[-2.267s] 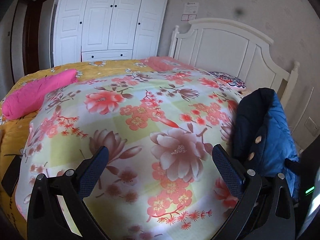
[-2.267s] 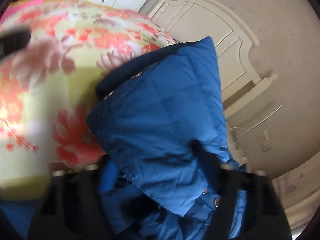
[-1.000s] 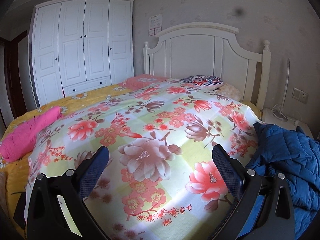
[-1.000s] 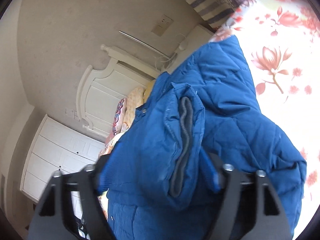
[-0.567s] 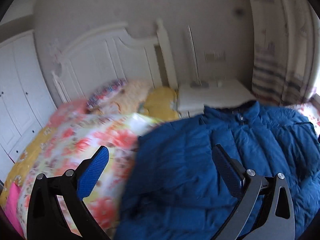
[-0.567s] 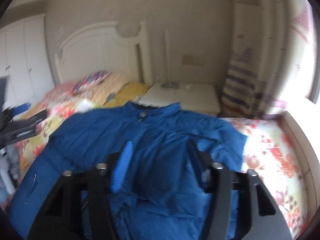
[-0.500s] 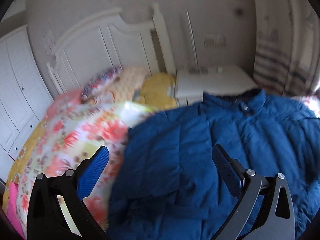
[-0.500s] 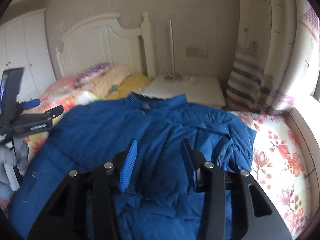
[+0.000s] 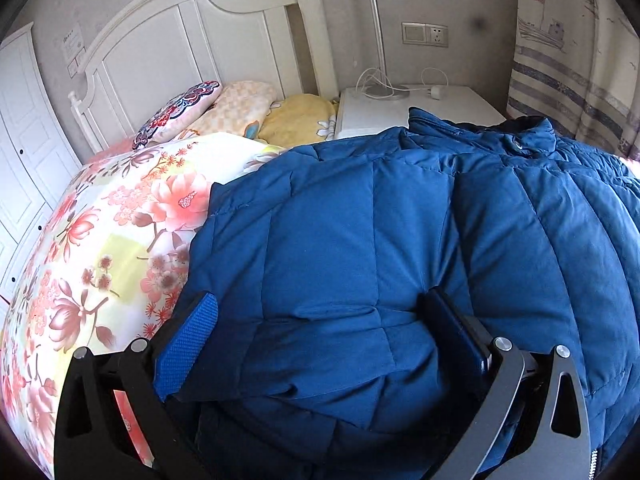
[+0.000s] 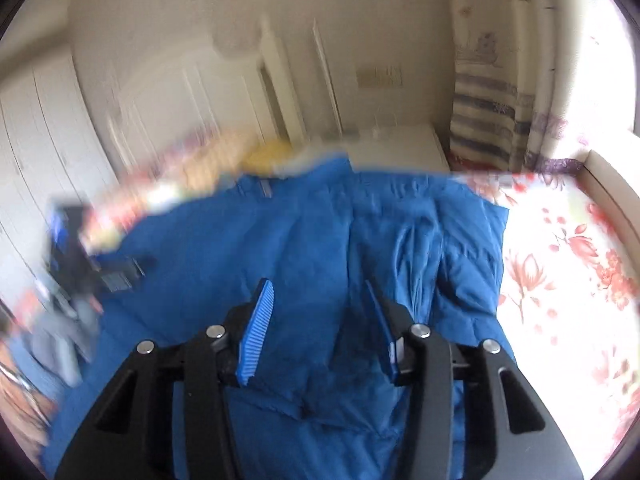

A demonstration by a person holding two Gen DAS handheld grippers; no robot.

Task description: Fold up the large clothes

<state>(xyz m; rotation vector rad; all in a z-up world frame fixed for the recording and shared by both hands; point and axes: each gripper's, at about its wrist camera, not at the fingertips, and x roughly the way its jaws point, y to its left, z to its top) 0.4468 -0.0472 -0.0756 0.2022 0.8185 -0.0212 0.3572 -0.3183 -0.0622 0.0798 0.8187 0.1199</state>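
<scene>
A large blue quilted jacket (image 9: pixel 400 232) lies spread on the floral bedspread (image 9: pixel 100 248), collar toward the nightstand. My left gripper (image 9: pixel 320 312) is open, its jaws wide apart with a bulge of the jacket's lower edge between them. In the blurred right wrist view the jacket (image 10: pixel 320 240) fills the middle. My right gripper (image 10: pixel 320 300) is open over the jacket fabric, jaws partly apart with a fold of cloth lying between them. The left gripper shows as a dark blur at the left (image 10: pixel 80 256).
A white headboard (image 9: pixel 180 40) and pillows (image 9: pixel 224 112) stand at the bed's head. A white nightstand (image 9: pixel 400 108) with a lamp base and cables is behind the jacket. A striped curtain (image 9: pixel 580 80) hangs at the right. A white wardrobe (image 9: pixel 16 140) is at the far left.
The right gripper has let go of the jacket, which now lies spread on the bed. The left gripper swung right and moved down onto the jacket's edge. The right view is shaking.
</scene>
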